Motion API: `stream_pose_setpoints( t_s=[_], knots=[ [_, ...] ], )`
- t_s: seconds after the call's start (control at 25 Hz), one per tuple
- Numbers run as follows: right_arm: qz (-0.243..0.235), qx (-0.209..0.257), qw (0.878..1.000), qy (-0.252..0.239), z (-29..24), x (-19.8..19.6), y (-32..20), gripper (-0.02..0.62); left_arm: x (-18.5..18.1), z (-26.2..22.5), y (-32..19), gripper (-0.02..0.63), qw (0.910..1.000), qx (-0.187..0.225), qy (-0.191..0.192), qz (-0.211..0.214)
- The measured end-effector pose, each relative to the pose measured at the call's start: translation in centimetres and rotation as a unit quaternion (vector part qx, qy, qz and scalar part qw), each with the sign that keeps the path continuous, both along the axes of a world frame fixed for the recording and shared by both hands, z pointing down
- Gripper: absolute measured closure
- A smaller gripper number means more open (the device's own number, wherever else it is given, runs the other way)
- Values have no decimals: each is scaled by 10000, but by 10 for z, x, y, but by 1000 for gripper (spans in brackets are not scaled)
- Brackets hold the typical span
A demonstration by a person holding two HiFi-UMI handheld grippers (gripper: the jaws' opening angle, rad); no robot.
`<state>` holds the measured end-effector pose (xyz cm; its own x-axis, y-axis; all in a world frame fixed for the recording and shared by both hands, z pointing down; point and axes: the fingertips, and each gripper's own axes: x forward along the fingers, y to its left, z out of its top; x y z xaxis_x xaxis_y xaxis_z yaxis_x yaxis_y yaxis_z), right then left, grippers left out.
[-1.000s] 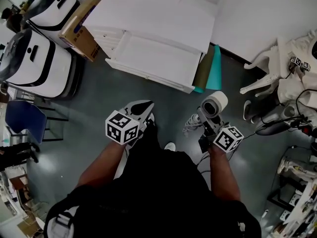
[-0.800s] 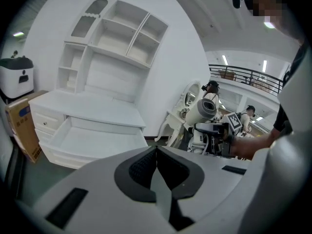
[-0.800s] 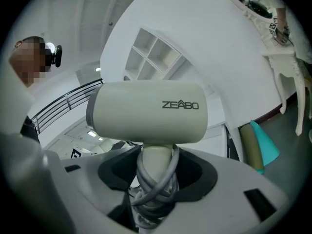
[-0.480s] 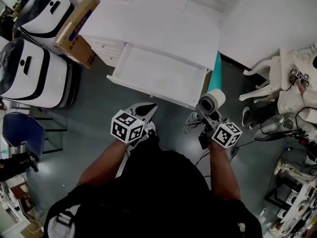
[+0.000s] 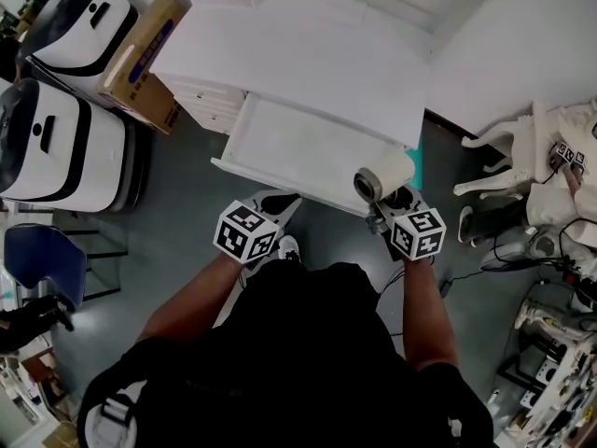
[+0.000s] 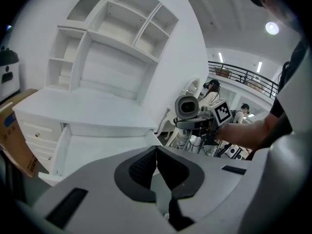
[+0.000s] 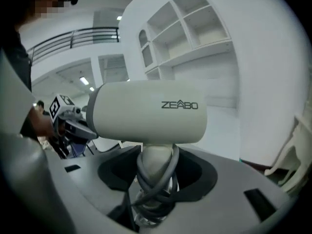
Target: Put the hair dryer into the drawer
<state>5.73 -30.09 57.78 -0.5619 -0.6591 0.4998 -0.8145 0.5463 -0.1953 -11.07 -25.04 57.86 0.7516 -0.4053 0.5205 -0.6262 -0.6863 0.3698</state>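
Hair dryer up in the right claw, and it's a firm hold: both jaws are clamped on the handle, right where the grey cord is wound round it. The barrel sits crosswise just above the jaws, brand lettering facing the claw's camera, nozzle pointing off to the claw's left. From the head view, that barrel hangs over the front right corner of the open drawer, which lies straight ahead of the claw and just below it. How high above the drawer, I cannot tell.

Over to the left claw: jaws pressed together, nothing between them. Its tips sit just at the drawer's front edge, with the white drawer floor ahead and a touch to its left. The dryer shows off to its right, near but apart. Beyond the drawer comes the white desk top, then the shelves rising behind. A cardboard box leans well off to the left claw's left.
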Motion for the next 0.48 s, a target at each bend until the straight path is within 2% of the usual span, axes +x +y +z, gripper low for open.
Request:
stream_pose_setpoints(
  t_s=[0.16, 0.28, 0.36, 0.48],
  knots=[
    [-566, -153, 9945, 869, 32, -11, -23, 374, -6, -7, -17, 595, 10000, 73, 13, -59],
    [-1090, -263, 9826, 1479, 62, -19, -40, 374, -9, -10, -27, 595, 9999, 107, -8, -116],
    [-1535, -285, 9671, 2009, 84, -25, -50, 374, -12, -8, -33, 595, 9997, 88, -55, -213],
    [-2371, -239, 9271, 2894, 117, -32, -60, 374, -19, -9, -41, 595, 9988, 55, -75, -485]
  ],
)
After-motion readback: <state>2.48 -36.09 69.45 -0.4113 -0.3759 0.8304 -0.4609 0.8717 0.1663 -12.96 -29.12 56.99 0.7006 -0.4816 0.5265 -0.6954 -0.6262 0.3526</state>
